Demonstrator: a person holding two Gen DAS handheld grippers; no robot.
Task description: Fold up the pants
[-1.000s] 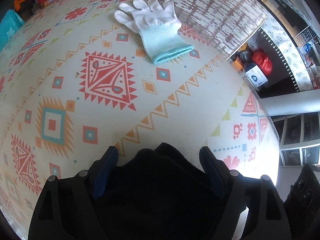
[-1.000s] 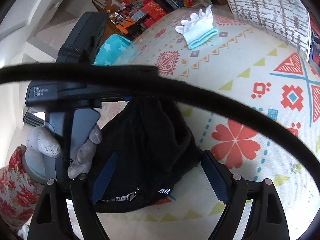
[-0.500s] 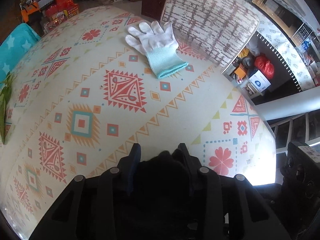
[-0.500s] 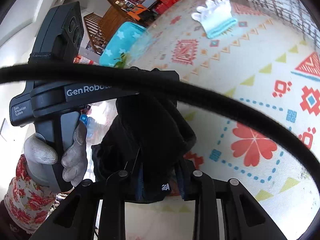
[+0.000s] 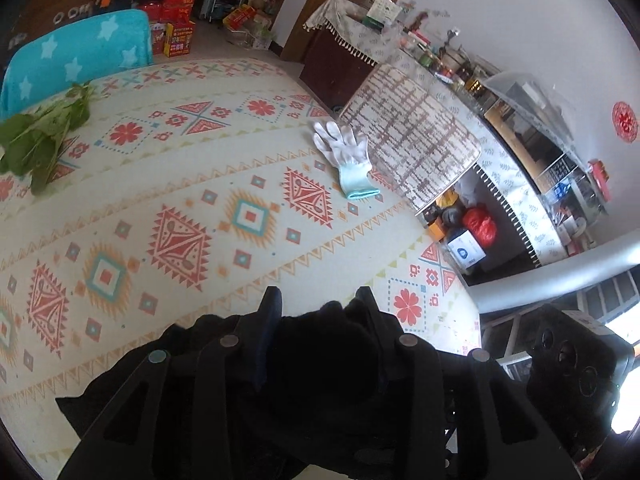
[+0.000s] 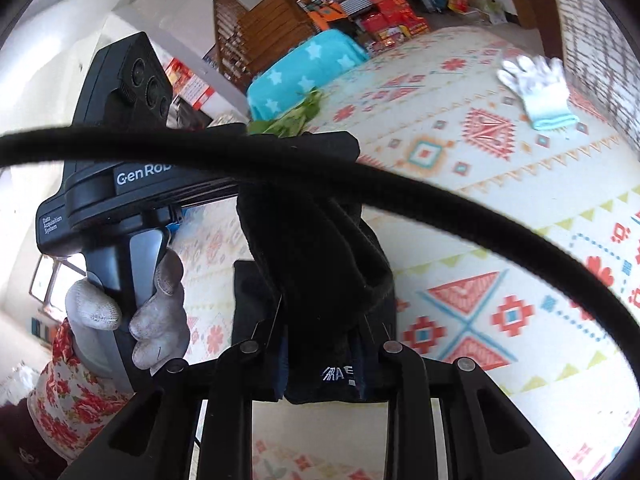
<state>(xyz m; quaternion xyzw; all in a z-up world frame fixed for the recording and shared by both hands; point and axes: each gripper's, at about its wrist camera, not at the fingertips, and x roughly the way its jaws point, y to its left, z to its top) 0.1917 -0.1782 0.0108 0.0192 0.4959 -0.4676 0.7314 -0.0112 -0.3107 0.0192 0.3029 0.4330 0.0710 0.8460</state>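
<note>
The black pants [image 5: 320, 364] are bunched between the fingers of my left gripper [image 5: 318, 308], which is shut on them and holds them above the patterned tablecloth [image 5: 200, 208]. In the right wrist view my right gripper [image 6: 320, 344] is shut on the same black pants [image 6: 316, 264], which hang in a thick fold with a small white logo near the fingers. The left gripper's body [image 6: 132, 168], held by a gloved hand, is close on the left of that view. A black cable [image 6: 400, 184] crosses in front of the camera.
A white glove with a pale blue cuff [image 5: 346, 160] lies on the far side of the table. Green leaves [image 5: 40, 132] lie at the far left edge. A turquoise star-patterned chair back [image 5: 80, 52] and a brown-patterned chair [image 5: 412, 136] stand beyond the table.
Both grippers closed on the black pants and lifted them up and away from the table. The table now looks farther below than before.
</note>
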